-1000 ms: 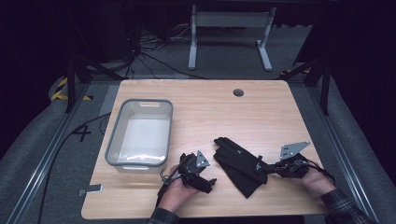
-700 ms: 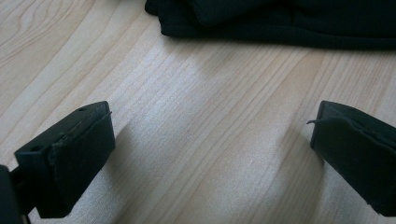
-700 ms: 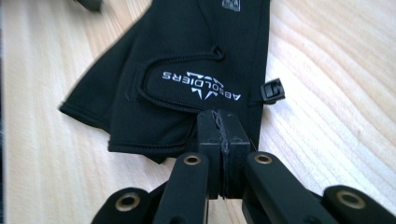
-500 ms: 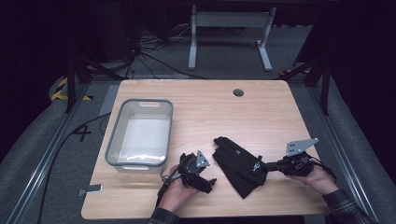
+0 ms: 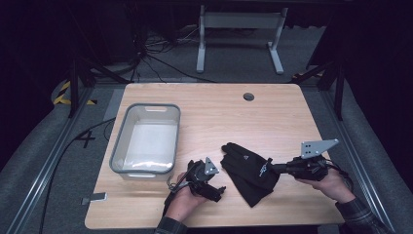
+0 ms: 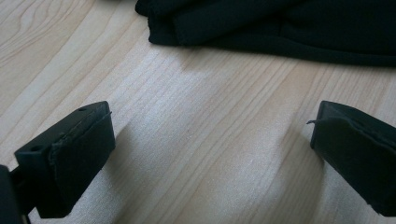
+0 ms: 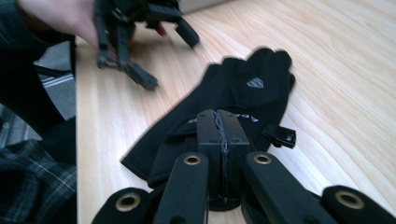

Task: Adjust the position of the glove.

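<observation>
A black glove lies near the table's front edge, fingers pointing away to the far left. My right gripper comes in from the right and is shut on the glove's cuff edge, holding that side a little off the wood. In the right gripper view the jaws press together on the black fabric of the glove. My left gripper rests on the table just left of the glove, open. In the left gripper view bare wood lies between its pads, and the glove lies just beyond them.
A grey plastic bin with a pale inside stands at the left of the wooden table. A round cable hole sits near the far edge. A small grey tab lies at the front left corner.
My right gripper has risen, still shut on the glove, and the glove's near right side has come up and bunched with it. The left gripper has kept still.
</observation>
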Available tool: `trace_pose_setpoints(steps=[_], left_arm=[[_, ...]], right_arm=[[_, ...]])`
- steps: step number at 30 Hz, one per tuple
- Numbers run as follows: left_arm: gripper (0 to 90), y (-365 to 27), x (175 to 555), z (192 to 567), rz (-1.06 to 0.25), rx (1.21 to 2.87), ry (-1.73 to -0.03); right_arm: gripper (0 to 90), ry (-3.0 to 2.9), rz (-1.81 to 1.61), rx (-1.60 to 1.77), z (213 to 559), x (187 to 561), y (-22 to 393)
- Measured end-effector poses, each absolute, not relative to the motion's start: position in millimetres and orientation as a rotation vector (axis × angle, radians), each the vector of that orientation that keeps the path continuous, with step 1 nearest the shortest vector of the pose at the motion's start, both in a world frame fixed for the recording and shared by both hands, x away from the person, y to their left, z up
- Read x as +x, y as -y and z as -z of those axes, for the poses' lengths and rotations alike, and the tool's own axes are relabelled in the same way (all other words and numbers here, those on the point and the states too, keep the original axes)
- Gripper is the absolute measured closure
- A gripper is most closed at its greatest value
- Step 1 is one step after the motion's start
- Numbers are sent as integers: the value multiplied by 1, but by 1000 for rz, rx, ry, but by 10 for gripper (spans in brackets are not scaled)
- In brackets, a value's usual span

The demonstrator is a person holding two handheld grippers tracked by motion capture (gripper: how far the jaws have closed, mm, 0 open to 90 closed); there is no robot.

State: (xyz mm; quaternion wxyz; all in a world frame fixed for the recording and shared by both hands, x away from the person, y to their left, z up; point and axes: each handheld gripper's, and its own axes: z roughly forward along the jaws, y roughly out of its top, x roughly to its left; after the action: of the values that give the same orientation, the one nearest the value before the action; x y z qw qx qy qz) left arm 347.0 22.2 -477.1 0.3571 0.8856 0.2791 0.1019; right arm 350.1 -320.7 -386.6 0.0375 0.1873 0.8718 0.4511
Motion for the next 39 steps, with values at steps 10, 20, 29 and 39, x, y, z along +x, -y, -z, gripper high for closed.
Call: trace_pose_setpoints(steps=[10,20,29,39], left_arm=[[151,-11,341,462,-270,2305,-747],[700,19,329,455,-194,2328,-624],[738,47,331,460,-196,2349,-537],[746,53,332,462,-221,2346,-553]], right_arm=[[900,-2703,-1417,523,386,342,306],[900,-2676,-1428,508,380,342,305],[900,-2673,-1425,496,378,343,304],[900,-2633,-1450,522,372,342,312]])
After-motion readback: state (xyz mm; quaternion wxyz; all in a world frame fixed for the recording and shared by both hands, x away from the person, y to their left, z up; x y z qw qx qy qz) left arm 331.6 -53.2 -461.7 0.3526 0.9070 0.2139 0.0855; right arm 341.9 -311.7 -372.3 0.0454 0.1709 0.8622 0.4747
